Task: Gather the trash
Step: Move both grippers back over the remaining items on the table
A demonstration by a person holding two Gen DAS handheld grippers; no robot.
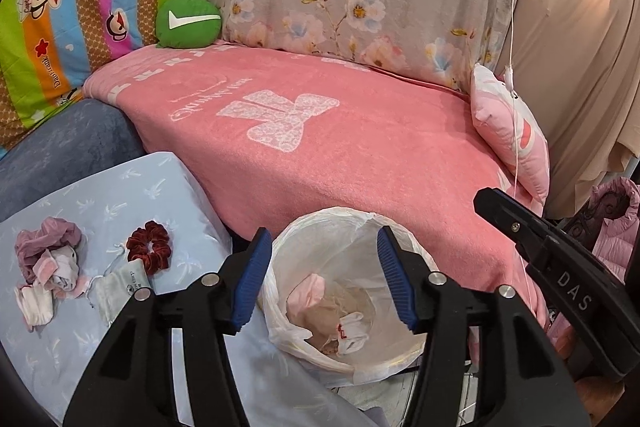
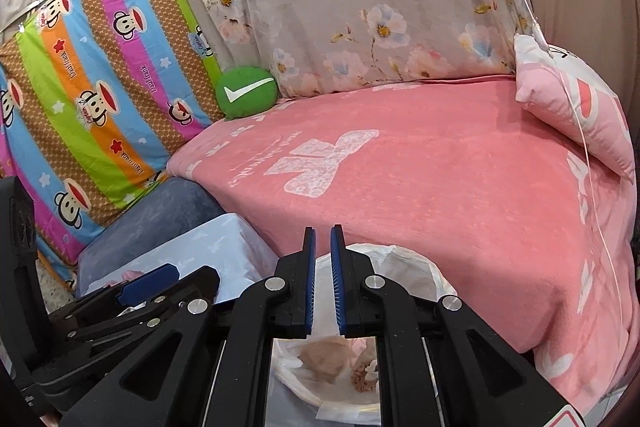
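A white-lined trash bin (image 1: 404, 255) stands against the pink bed, with crumpled pink, tan and white waste (image 1: 320, 315) inside. My left gripper (image 1: 324, 247) is open and empty right above the bin's mouth. My right gripper (image 2: 322, 243) hovers over the same bin (image 2: 404, 267); its jaws stand nearly together with a narrow gap and nothing between them. The right gripper's body shows at the right of the left wrist view (image 1: 560, 267). The left gripper shows at lower left in the right wrist view (image 2: 148, 287).
A light blue covered stool (image 1: 120, 195) left of the bin holds a red scrunchie (image 1: 149, 247), a small drawstring pouch (image 1: 120, 287) and a pile of crumpled pink and white cloth (image 1: 44, 267). A pink blanket (image 1: 340, 139), green cushion (image 1: 188, 21) and pink pillow (image 1: 512, 131) lie behind.
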